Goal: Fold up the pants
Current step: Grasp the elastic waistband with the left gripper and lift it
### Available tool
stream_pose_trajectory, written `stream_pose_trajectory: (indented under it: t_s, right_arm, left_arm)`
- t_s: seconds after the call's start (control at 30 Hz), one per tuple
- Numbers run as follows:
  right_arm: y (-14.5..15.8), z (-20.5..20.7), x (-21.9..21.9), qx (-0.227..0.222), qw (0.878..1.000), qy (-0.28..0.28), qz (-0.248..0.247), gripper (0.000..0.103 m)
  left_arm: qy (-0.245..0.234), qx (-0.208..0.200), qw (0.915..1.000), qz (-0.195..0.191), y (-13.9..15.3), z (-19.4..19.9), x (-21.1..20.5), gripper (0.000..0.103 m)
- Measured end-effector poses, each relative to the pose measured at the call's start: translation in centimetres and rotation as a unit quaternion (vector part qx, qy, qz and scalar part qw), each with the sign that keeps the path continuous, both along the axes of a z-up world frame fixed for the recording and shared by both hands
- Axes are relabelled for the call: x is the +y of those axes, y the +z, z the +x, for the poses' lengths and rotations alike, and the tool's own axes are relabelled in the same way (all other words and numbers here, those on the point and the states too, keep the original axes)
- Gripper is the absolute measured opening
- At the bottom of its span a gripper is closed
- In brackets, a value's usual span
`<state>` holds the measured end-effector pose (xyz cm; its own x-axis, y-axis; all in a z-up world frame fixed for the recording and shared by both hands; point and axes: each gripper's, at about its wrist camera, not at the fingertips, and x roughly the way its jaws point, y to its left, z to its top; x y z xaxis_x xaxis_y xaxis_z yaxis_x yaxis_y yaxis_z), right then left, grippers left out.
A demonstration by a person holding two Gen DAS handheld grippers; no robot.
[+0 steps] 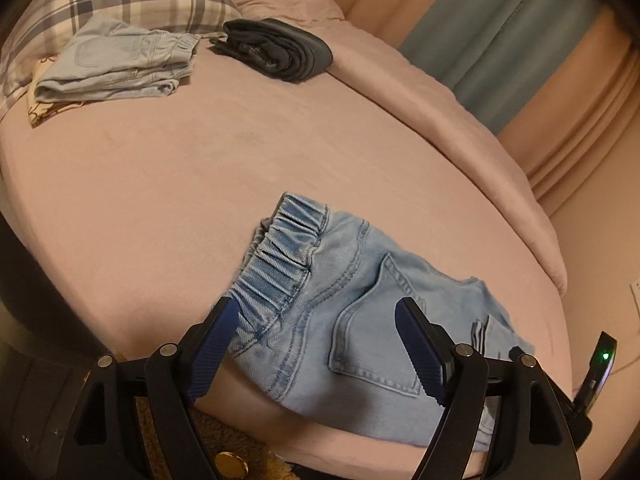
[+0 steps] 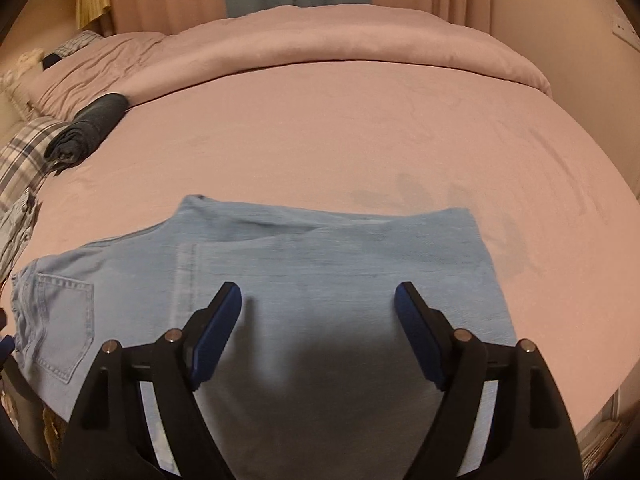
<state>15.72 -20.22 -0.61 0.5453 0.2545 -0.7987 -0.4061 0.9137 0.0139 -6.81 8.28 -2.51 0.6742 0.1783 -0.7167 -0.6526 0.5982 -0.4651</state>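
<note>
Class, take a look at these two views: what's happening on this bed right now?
A person with a gripper in each hand is folding light blue jeans on a pink bed. Left gripper and right gripper are both open above the denim, holding nothing. Two folded pairs, pale blue pants and dark pants, lie near the pillows.

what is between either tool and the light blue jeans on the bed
Nothing visible. The left tool and right tool both hang open directly over the light blue denim jeans on the pink bed sheet, with only air between.
</note>
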Motion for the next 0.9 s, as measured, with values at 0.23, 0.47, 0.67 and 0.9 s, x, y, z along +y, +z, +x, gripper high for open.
stream_pose_trajectory:
  t_s: [0.23, 0.47, 0.67, 0.9]
  right_arm:
    - [0.4, 0.0, -0.5, -0.008, 1.000, 0.000, -0.008, 0.083]
    - [1.6, -0.1, -1.2, -0.015, 1.000, -0.007, 0.013, 0.087]
    - [1.7, -0.2, -1.1, -0.015, 1.000, -0.002, 0.024, 0.088]
    - [1.5, -0.2, -0.7, -0.010, 1.000, 0.007, 0.029, 0.088]
  left_arm:
    - [0.040, 0.011, 0.9990, 0.014, -0.2, -1.0, 0.4, 0.092]
    - [0.024, 0.013, 0.9980, -0.057, -3.6, 0.6, 1.5, 0.092]
    - [0.028, 0.008, 0.9977, -0.062, -4.4, 1.8, 1.7, 0.092]
    - [0.040, 0.013, 0.9972, -0.062, -4.1, 1.0, 1.5, 0.062]
